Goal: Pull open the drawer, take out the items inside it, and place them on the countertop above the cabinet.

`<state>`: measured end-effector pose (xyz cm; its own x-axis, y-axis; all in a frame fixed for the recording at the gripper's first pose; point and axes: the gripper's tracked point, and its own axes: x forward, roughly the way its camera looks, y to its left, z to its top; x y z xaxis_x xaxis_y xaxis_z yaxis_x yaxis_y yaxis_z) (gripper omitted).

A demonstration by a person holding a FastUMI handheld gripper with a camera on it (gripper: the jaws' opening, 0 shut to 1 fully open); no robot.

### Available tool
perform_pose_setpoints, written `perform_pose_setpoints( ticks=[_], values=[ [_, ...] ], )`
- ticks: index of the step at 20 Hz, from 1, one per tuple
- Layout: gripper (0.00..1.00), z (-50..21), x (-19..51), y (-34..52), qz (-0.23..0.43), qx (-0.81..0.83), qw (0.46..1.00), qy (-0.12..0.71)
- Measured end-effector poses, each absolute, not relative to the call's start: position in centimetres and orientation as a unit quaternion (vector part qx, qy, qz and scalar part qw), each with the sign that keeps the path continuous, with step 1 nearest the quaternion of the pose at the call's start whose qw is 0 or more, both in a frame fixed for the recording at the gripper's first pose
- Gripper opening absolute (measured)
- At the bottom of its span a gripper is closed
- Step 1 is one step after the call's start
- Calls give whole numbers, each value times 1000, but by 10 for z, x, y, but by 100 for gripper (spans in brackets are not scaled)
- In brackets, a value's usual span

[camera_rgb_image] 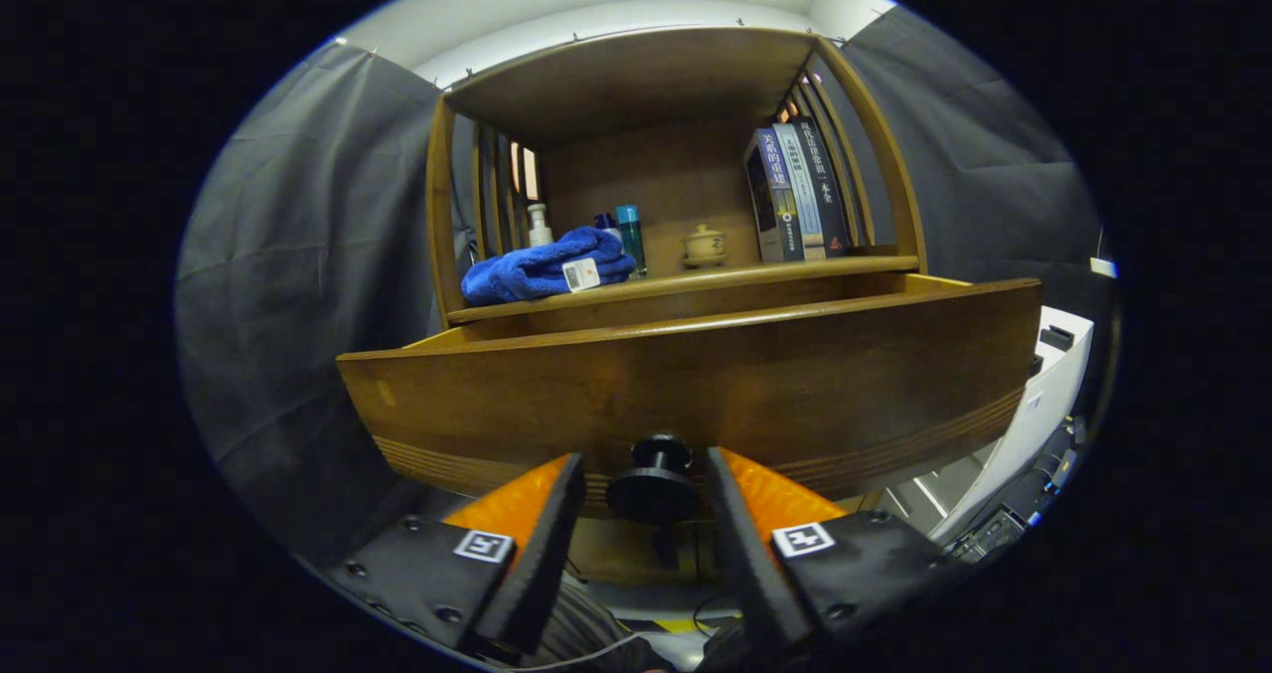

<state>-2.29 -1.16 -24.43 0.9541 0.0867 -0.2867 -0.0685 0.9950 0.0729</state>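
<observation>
The wooden drawer (696,375) stands pulled out from the cabinet, and its front panel hides what lies inside. Its dark round knob (653,489) sits between my two fingers. My gripper (644,462) is open around the knob, with a small gap on each side. Beyond the drawer, a folded blue towel (542,267) with a white tag lies at the left of the countertop (696,280).
On the countertop behind the towel stand a white pump bottle (539,226) and a teal bottle (630,239). A small tan teapot (704,246) and upright books (795,193) are to the right. A wooden shelf roof (636,77) spans above. White equipment (1043,395) stands at the right.
</observation>
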Motion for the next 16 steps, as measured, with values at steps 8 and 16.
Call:
perform_pose_setpoints(
  ticks=[8, 16],
  values=[
    [99, -159, -12, -19, 52, 45, 994, 81],
    [99, -71, 44, -84, 12, 5, 998, 63]
  ],
)
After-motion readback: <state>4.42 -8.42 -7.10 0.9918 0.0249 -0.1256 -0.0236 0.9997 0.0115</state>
